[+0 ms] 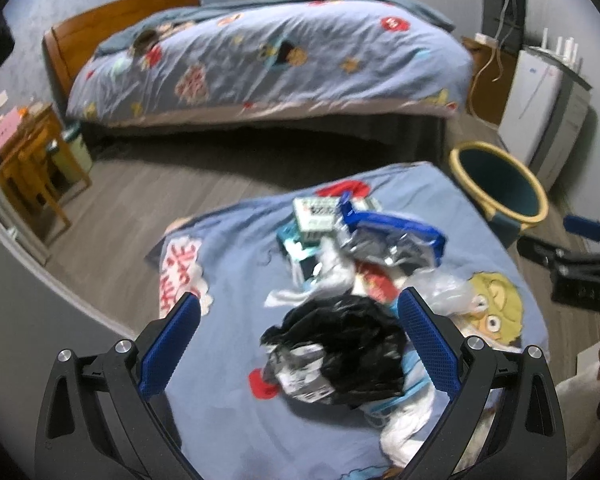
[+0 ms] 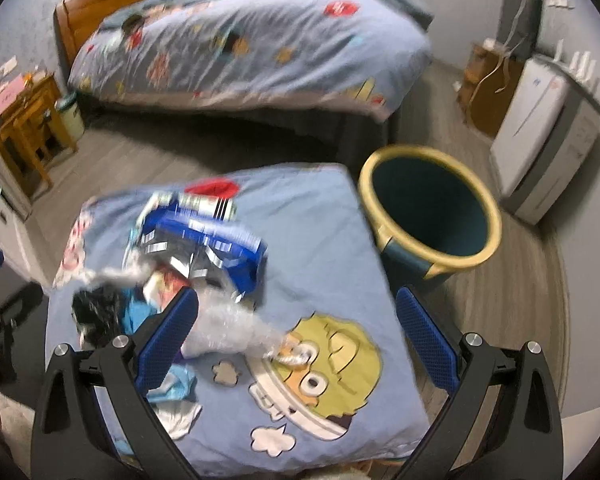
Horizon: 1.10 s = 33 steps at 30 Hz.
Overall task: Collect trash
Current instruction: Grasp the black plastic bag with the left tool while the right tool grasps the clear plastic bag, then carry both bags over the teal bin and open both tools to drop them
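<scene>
Crinkly black plastic is nearest the left gripper [image 1: 299, 334]: a black bag [image 1: 340, 344] lies between its wide-spread blue fingers, which close on nothing. From that camera the heap of trash runs up toward twelve o'clock over the blue cartoon-print cover [image 1: 228, 420]: white scraps, a red-and-white wrapper [image 1: 376, 284], a blue foil packet [image 1: 392, 240] torn open to its silver lining, and a green-and-white box [image 1: 316, 214] at the far end. The bin [image 1: 500, 184], dark teal with a yellow rim, stands on the floor at about two o'clock, off the corner of the cover.

The right gripper [image 2: 296, 334] is just as wide open and empty. A clear plastic bag [image 2: 228, 328] lies at its left finger, and the bin [image 2: 432, 216] sits at one o'clock, close by and apparently empty.

The risk, as I see it, is the limpness of it all. A pinch on the black bag could catch the cover beneath and drag the heap, or lift only a corner so the rest trails. The carry crosses open floor, so a loose piece could drop short of the rim.

Writing: large red characters on the cover at the left gripper's ten o'clock, and print on the box, all too blurred to read. No brand is legible.
</scene>
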Each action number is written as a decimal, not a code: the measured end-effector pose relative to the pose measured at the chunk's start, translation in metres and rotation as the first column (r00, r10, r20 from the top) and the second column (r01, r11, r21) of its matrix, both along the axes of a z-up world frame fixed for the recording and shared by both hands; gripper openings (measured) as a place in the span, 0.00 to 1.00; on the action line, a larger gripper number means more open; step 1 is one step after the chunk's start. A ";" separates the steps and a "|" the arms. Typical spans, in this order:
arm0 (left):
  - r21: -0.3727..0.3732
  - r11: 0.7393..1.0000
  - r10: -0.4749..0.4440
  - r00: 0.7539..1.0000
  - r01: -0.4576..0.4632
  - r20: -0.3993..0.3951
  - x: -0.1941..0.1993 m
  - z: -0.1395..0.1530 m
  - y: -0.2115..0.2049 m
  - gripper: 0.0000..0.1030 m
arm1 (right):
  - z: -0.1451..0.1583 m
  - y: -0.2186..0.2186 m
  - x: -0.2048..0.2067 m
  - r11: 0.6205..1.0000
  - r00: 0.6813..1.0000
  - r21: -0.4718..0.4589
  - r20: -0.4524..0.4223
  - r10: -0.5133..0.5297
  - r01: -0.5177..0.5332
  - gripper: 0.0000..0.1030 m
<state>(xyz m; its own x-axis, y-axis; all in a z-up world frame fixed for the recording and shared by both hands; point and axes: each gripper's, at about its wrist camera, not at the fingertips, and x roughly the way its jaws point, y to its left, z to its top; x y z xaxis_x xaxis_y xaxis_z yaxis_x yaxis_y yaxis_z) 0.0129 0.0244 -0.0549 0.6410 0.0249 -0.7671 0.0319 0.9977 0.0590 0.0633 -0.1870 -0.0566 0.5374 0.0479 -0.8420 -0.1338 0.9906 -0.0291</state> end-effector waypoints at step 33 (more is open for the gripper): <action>-0.020 0.994 -0.113 0.992 0.112 -0.061 0.008 0.003 -0.012 0.03 | -0.022 0.003 0.043 0.973 0.980 0.210 -0.153 0.127 -0.093 0.00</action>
